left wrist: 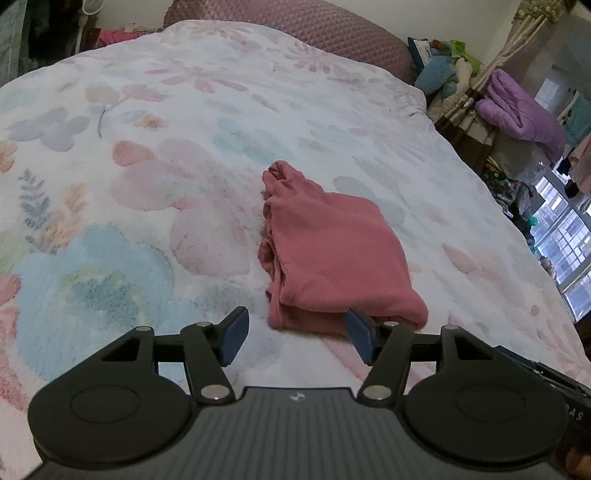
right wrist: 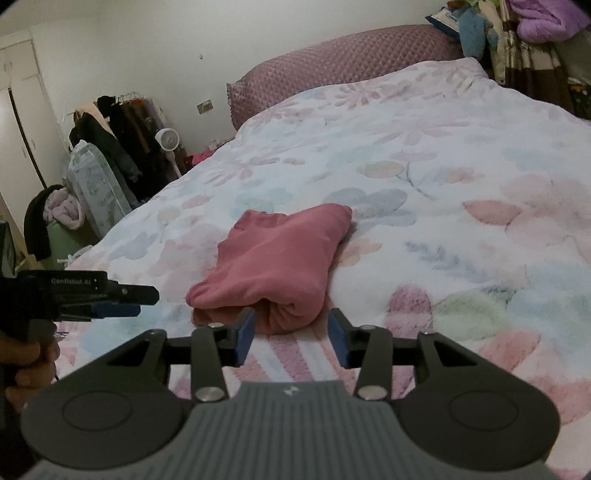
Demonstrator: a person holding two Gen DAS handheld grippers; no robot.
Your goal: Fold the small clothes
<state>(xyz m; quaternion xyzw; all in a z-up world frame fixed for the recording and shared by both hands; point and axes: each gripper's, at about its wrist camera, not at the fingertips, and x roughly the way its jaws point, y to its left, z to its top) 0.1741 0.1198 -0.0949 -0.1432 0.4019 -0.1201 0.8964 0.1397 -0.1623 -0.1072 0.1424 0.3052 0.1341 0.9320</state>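
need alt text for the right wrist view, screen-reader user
A folded pink garment lies on a floral bedspread, just ahead of the open right gripper, which holds nothing. The left gripper reaches in from the left edge, and a mauve headboard stands behind the bed.

Both cameras sit low over the near edge of the floral bedspread [left wrist: 184, 110], facing up the bed toward the mauve pillow [left wrist: 314, 22]. The left wrist view looks slightly rightward at the folded pink garment [left wrist: 332, 251]; the right wrist view looks leftward. Both share the garment, close ahead.
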